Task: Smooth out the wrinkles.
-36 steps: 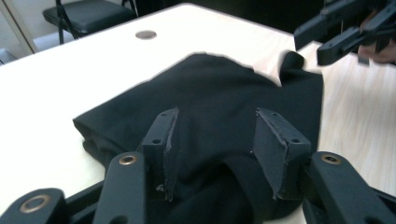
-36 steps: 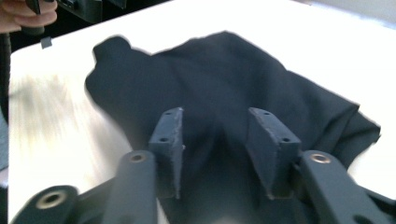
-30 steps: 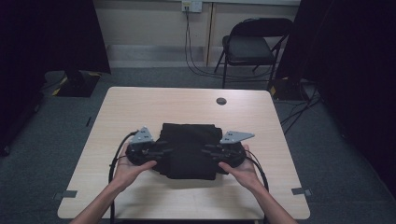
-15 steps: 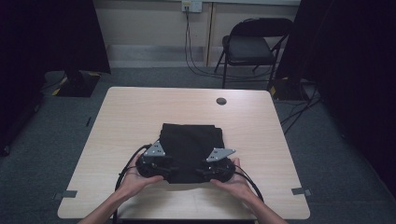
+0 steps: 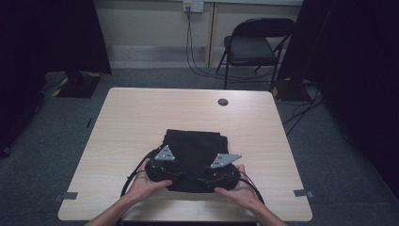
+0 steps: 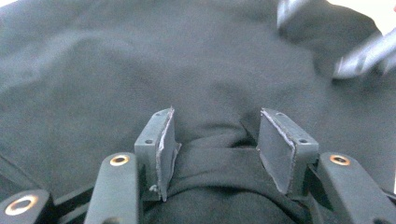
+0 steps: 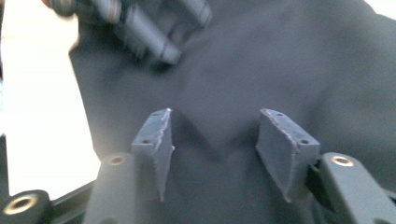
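A folded black cloth (image 5: 195, 148) lies on the near half of the wooden table (image 5: 141, 117). My left gripper (image 5: 178, 173) rests on the cloth's near left edge and my right gripper (image 5: 204, 178) on its near right edge, both held in a person's hands. In the left gripper view the left gripper (image 6: 215, 116) stands open after its jaws have just been opening; a raised fold of cloth (image 6: 140, 60) sits loosely between the pads. In the right gripper view the right gripper (image 7: 215, 116) has also just been opening; the cloth (image 7: 280, 60) lies flat beneath, unpinched.
A small dark round grommet (image 5: 223, 101) sits at the table's far side. A black folding chair (image 5: 254, 47) and hanging cables (image 5: 190, 42) stand beyond the table. Tape marks (image 5: 69, 196) lie on the floor by the near corners.
Both hands have come from the cloth's sides toward its near edge, lower and closer together. Both pairs of jaws stand wider than before.
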Action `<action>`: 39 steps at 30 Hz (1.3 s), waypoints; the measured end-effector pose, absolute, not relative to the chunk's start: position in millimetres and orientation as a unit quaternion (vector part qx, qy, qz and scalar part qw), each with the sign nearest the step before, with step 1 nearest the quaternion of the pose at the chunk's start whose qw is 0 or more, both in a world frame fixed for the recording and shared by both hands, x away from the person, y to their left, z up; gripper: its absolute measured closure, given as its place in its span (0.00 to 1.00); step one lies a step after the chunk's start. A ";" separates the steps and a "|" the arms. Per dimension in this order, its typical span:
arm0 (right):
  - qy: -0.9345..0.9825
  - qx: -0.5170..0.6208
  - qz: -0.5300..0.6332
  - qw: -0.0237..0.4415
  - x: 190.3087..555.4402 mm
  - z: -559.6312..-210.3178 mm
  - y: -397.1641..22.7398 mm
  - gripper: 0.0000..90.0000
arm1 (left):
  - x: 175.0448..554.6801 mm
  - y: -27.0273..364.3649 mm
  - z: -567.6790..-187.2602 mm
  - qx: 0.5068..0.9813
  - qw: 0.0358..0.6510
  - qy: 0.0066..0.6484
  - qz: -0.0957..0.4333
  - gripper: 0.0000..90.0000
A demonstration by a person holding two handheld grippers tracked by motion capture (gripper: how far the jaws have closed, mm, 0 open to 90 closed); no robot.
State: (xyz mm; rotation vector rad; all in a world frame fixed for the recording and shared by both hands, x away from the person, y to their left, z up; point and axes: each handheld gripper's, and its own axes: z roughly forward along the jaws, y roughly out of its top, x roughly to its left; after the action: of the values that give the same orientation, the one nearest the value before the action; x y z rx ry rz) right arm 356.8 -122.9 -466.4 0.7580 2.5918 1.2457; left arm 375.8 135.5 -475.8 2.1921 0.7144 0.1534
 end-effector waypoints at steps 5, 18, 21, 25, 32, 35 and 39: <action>0.843 0.276 0.448 0.112 381.2 -444.2 -129.2 0.44 | 381.1 135.6 -475.2 0.864 0.409 0.287 0.059 0.48; 0.839 0.298 0.440 0.118 470.3 -429.4 -103.3 0.27 | 383.6 122.7 -486.2 0.869 0.410 0.276 0.003 0.47; 0.846 0.292 0.431 0.115 480.3 -433.8 -93.0 0.25 | 377.5 122.9 -485.6 0.874 0.409 0.263 0.008 0.47; 0.856 0.290 0.415 0.104 492.6 -443.8 -80.2 0.23 | 369.8 126.2 -485.8 0.874 0.411 0.260 0.003 0.47; 0.863 0.304 0.394 0.088 506.1 -469.6 -75.1 0.22 | 365.3 127.3 -479.6 0.872 0.414 0.260 0.021 0.45; 0.868 0.303 0.384 0.086 510.0 -475.8 -75.3 0.22 | 360.3 128.0 -469.1 0.866 0.428 0.257 0.023 0.44; 0.870 0.300 0.384 0.077 509.8 -477.2 -78.4 0.23 | 352.4 127.5 -457.9 0.861 0.456 0.224 0.005 0.44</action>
State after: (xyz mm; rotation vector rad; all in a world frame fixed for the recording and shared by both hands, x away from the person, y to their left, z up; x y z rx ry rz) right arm 509.8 -78.4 -477.2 0.8993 2.6063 1.1496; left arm 352.4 127.5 -457.9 2.1227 0.5526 0.0125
